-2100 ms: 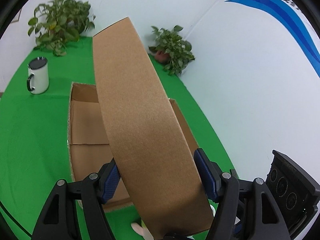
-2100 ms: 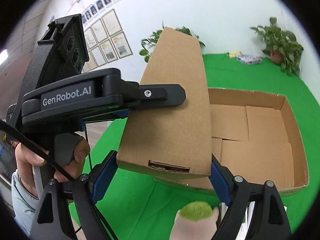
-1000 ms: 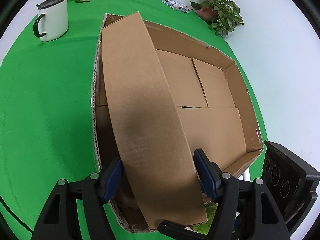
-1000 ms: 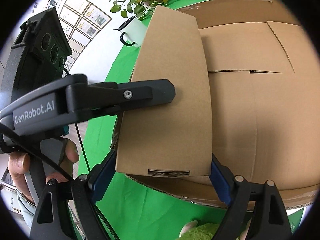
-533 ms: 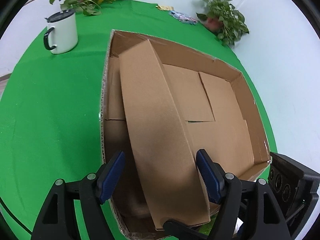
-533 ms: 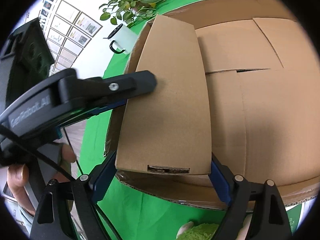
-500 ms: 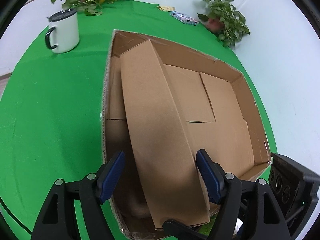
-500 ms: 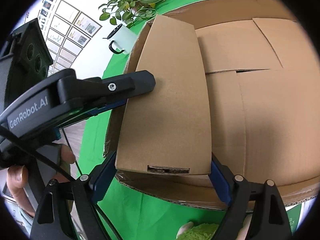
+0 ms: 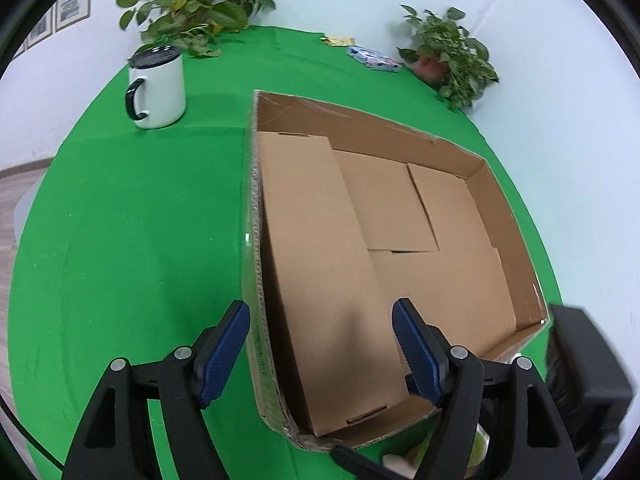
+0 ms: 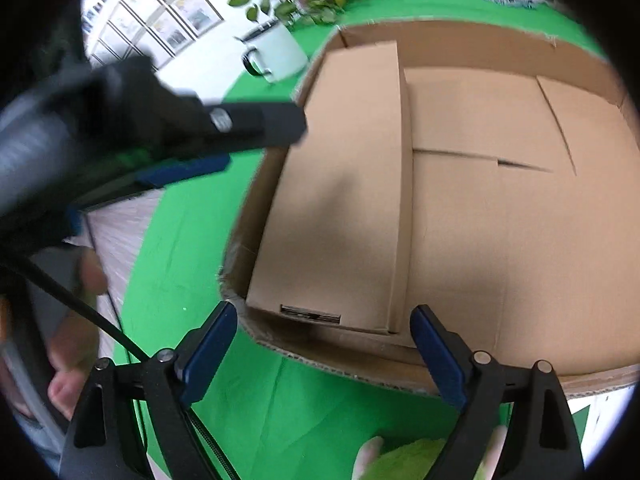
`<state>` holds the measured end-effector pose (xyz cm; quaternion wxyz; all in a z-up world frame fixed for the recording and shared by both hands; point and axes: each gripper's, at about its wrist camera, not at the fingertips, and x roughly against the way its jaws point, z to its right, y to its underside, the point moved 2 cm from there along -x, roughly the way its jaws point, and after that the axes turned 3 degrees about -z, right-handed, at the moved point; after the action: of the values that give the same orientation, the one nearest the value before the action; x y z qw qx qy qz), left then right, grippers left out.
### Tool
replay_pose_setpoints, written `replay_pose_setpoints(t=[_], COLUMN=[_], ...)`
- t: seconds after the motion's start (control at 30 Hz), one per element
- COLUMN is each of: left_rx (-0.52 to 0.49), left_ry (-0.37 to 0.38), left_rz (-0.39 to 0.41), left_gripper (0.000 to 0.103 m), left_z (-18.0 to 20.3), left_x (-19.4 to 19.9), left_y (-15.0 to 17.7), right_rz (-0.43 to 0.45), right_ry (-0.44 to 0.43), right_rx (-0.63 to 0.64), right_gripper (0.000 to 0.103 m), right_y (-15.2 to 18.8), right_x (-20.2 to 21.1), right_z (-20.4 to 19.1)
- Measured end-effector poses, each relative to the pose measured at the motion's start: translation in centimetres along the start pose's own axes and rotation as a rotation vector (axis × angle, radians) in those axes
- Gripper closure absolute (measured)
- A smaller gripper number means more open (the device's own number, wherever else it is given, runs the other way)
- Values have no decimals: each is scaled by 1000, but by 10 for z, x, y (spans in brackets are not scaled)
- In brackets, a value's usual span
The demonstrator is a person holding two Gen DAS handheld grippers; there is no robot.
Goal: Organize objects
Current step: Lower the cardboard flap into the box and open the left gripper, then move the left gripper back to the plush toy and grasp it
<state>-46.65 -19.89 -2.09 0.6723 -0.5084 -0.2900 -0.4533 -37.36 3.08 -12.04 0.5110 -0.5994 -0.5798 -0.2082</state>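
Green-covered counter (image 9: 120,240) with an open cardboard carton (image 9: 400,132), a long flat cardboard box lying inside it.
White walls back the counter; the long box (image 9: 320,260) lies flat along the carton's left wall, its tucked end flap toward the near edge, on the carton's folded bottom flaps. The left tool (image 9: 322,354) hangs above the box's near end with its blue pads spread, touching nothing. The right tool (image 10: 324,350) hovers over the carton's near rim, its jaws opening and clear of the box, with the blurred left tool and a hand (image 10: 68,344) at its left. A white mug (image 9: 158,88) with a dark lid and handle stands apart to the left, near a leafy plant (image 9: 192,0); a smaller potted plant (image 9: 452,52) sits at the far right corner.
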Motion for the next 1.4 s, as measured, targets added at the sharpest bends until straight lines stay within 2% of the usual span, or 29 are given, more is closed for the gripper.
replay_pose_setpoints(t=[0.1, 0.17, 0.23, 0.27, 0.3, 0.37, 0.4, 0.57, 0.63, 0.67, 0.7, 0.73, 0.8, 0.83, 0.87, 0.9, 0.93, 1.0, 1.07, 1.2, 1.27, 1.3, 1.33, 1.37, 1.4], left_rx=[6, 29, 42, 46, 50, 50, 48, 45, 25, 7, -28, -57, -132, -166, -185, -190, -186, -192, -183, -136, -120, -109, -103, -96, -90], left_ry=[14, 16, 27, 33, 41, 44, 45, 37, 8, -8, -49, -88, -190, -247, -305, -362, -435, -470, -478, -475, -461, -451, -444, -430, -418], left_rz=[16, 25, 25, 22, 18, 9, 1, 4, 54, 89, 147, 193, 302, 360, 412, 458, 532, 579, 584, 596, 590, 584, 581, 568, 552], left_gripper=[31, 31, 31, 31, 31, 31, 31, 31, 31, 31, 31, 31, 31, 23, 7, 0, 0, 0, 0, 0, 1, 4, 14, 34, 49], left_z=[2, -3, -8, -10, -12, -14, -15, -20, -18, -15, -8, -1, 19, 31, 42, 51, 65, 83, 100, 127, 139, 143, 145, 147, 151], left_x=[2, 3, 2, 1, -1, -5, -8, -11, 0, 9, 22, 33, 57, 69, 79, 87, 96, 104, 105, 103, 101, 100, 99, 97, 97], left_y=[1, 1, 3, 4, 6, 10, 12, 23, 29, 34, 43, 51, 72, 86, 98, 110, 129, 151, 171, 208, 226, 234, 239, 244, 255], right_rz=[30, 14, -23, -19, -7, -13, -21, 6, 66, 124, 159, 226, 356, 402, 428, 456, 480, 510, 527, 503, 493, 482, 473, 467, 470], right_ry=[-8, -17, -47, -35, -25, -44, -37, 42, 99, 149, 174, 222, 295, 316, 332, 348, 360, 374, 363, 341, 350, 362, 373, 374, 370], right_rx=[21, 25, 28, 35, 49, 63, 66, 127, 146, 172, 187, 213, 248, 259, 263, 259, 249, 217, 187, 177, 175, 174, 172, 172, 175], right_gripper=[14, 17, 36, 36, 37, 42, 45, 45, 44, 44, 38, 26, 19, 19, 19, 18, 18, 18, 18, 19, 35, 64, 91, 96, 95], right_y=[-1, -3, -4, -4, -3, 1, -8, 4, 14, 22, 17, 26, 47, 51, 57, 68, 76, 80, 98, 120, 130, 134, 137, 142, 147], right_x=[12, 9, -1, -2, -3, -2, -9, -4, 17, 32, 36, 50, 79, 84, 89, 99, 105, 103, 112, 114, 113, 111, 111, 111, 112], right_z=[10, 10, 3, -4, -29, -34, -47, -56, -58, -60, -64, -67, -71, -71, -69, -65, -59, -45, -30, -13, -8, -6, -6, -4, -2])
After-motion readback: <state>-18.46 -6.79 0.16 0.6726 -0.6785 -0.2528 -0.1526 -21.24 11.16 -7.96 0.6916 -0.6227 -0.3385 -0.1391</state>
